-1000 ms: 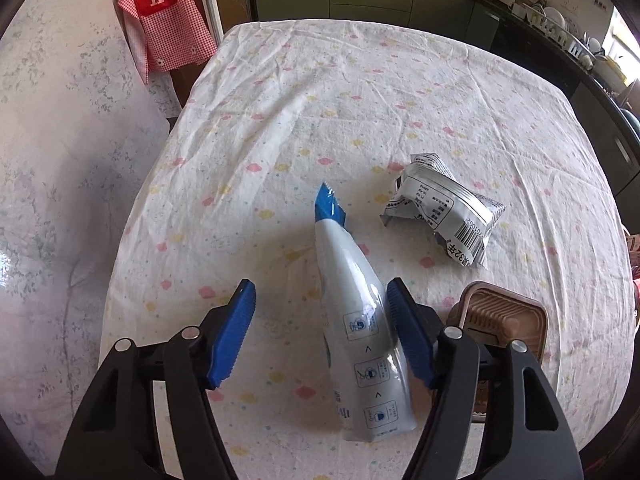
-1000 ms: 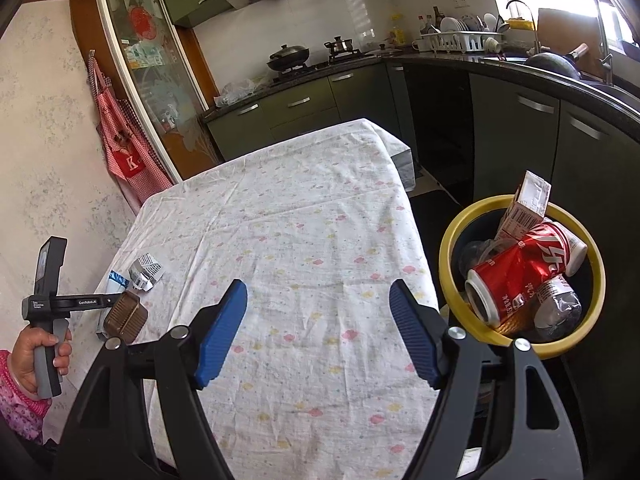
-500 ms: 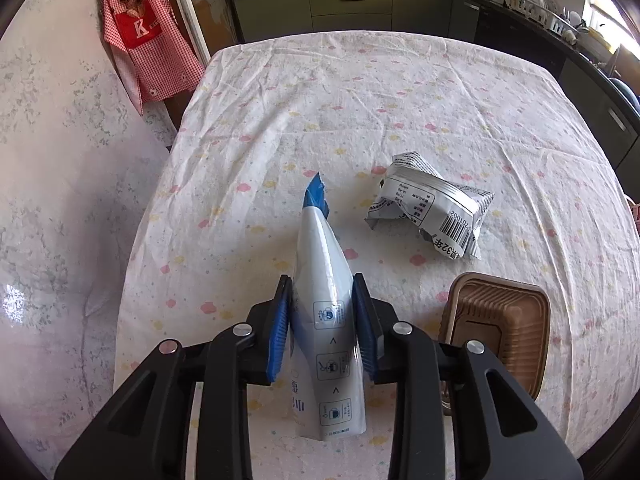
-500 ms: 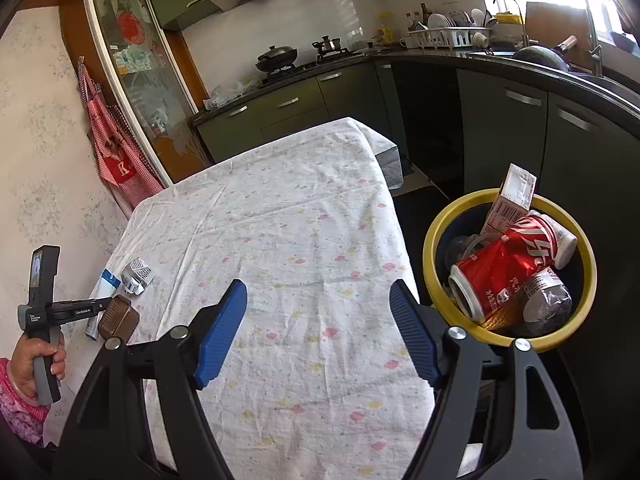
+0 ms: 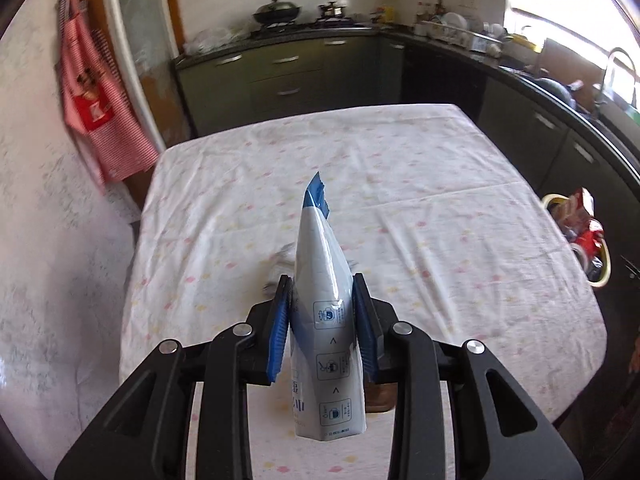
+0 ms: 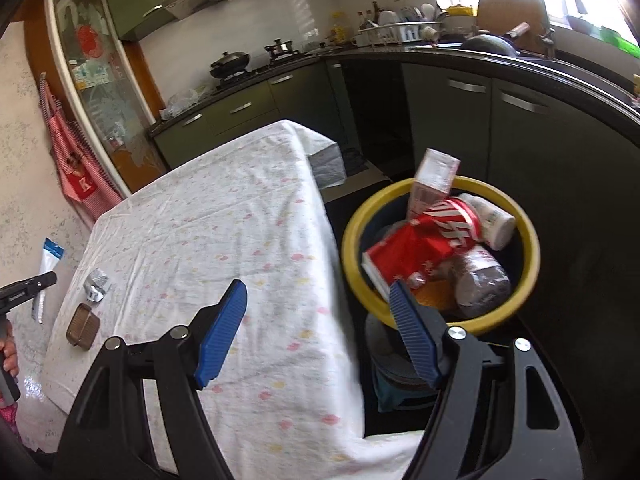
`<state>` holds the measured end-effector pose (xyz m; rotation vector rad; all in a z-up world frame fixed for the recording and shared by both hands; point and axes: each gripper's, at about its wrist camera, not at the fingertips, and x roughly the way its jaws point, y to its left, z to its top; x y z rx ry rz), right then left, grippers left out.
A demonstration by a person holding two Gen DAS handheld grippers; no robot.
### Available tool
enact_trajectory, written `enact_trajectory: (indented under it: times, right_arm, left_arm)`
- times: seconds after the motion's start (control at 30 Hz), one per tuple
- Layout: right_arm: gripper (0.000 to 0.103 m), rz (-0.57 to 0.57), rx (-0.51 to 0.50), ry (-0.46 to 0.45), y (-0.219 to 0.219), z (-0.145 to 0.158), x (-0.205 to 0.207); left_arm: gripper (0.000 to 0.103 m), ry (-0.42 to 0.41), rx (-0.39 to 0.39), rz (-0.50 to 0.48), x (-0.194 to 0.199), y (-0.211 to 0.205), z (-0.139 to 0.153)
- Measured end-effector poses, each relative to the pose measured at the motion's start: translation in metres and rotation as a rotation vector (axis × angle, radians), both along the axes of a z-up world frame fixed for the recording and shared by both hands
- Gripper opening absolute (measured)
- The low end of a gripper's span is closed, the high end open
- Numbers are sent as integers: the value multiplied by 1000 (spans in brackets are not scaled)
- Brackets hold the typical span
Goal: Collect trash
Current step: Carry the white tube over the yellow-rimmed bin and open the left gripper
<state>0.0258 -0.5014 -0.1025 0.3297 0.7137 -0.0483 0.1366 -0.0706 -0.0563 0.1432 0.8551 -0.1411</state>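
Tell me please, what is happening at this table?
A person is clearing trash. The left tongs are shut on a white and blue pouch, lifted off the table. The right tongs are open and empty. A crumpled wrapper and brown tray lie on the table; the yellow-rimmed bin stands beside it.

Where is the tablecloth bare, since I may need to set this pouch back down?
Bare: the tablecloth from the middle to the far cabinet edge and bin side. Crowded: the near corner with crumpled wrapper and brown tray.
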Motion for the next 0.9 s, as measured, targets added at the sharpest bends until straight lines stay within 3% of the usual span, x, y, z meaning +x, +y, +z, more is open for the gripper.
enact_trajectory:
  times: [0.17,0.27,0.43,0.57,0.73,0.9]
  right_arm:
    - [70,-206,-16,28,-58,-4,-40]
    - [70,-291,-5,31,-84,-6,-63]
    - [70,-351,22,26,-108,-13,-82]
    - [70,-357,37,36,-115,-20,-84]
    - [70,-373,67,54,-126,-30,-83]
    - [70,-366,80,73,-130,-39,-79]
  left_arm:
    - [31,-13,-32,-324,4,-97,16]
    - [31,42,-71,-518,11,-164,14]
    - [31,82,-89,-727,28,-267,4]
    - [31,162,-109,-822,43,-337,-14]
    - [31,198,-68,-921,41,-406,-37]
    - [31,183,-37,-897,68,-435,-37]
